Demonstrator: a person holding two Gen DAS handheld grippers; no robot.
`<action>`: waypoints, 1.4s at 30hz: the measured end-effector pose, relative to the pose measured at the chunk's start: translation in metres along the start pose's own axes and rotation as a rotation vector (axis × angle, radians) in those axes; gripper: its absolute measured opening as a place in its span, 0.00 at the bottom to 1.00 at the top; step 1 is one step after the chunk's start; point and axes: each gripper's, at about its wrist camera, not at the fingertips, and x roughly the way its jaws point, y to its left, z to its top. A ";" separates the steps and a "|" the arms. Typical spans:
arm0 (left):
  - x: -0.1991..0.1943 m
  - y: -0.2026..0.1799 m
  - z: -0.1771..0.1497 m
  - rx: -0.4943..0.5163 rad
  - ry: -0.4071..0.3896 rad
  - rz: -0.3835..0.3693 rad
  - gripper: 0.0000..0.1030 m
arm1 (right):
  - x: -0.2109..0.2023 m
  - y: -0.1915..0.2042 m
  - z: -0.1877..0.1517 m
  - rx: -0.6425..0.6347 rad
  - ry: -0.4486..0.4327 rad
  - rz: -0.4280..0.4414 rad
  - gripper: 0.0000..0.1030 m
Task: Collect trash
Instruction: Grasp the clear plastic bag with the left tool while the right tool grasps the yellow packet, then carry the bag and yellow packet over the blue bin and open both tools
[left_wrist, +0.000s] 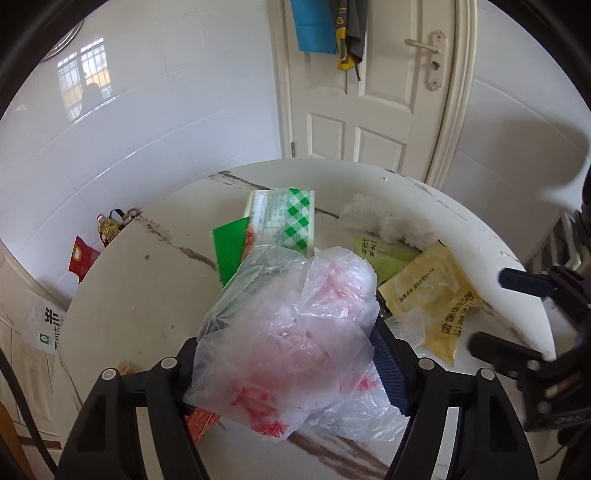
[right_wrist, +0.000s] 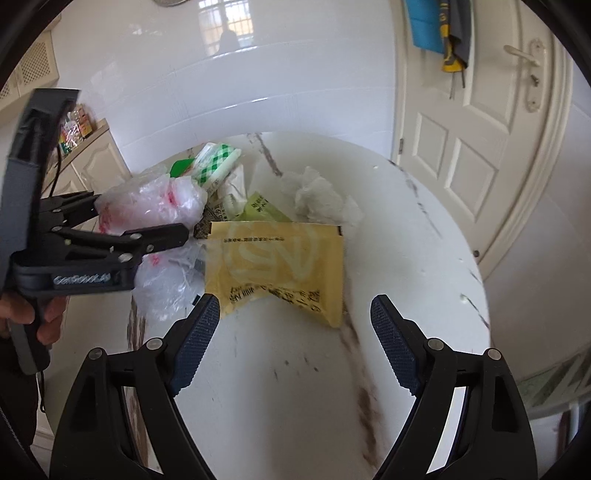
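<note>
My left gripper (left_wrist: 284, 365) is shut on a clear plastic bag with red print (left_wrist: 291, 328), held over the round white marble table (left_wrist: 147, 295). The bag hides its left fingertip. In the right wrist view the left gripper (right_wrist: 147, 229) and bag (right_wrist: 155, 203) are at the left. My right gripper (right_wrist: 295, 321) is open and empty, just short of a yellow wrapper (right_wrist: 280, 266) lying flat on the table. The yellow wrapper (left_wrist: 428, 295) also shows right of the bag, with my right gripper (left_wrist: 491, 310) at the far right.
A green-checked package (left_wrist: 291, 218), a green card (left_wrist: 229, 251), a light green packet (left_wrist: 380, 254) and crumpled white tissue (right_wrist: 317, 195) lie behind the bag. A white door (left_wrist: 369, 92) stands beyond the table. Bottles and a red packet (left_wrist: 81, 258) sit at the left.
</note>
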 end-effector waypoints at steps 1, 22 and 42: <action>-0.005 0.002 -0.004 -0.001 -0.002 -0.003 0.67 | 0.005 0.003 0.002 -0.009 0.009 0.004 0.80; -0.072 -0.005 -0.042 -0.002 0.011 -0.022 0.67 | 0.028 0.021 0.003 -0.037 0.081 0.017 0.41; -0.130 -0.105 -0.036 0.050 -0.050 -0.172 0.67 | -0.116 -0.031 -0.085 0.100 -0.100 0.056 0.22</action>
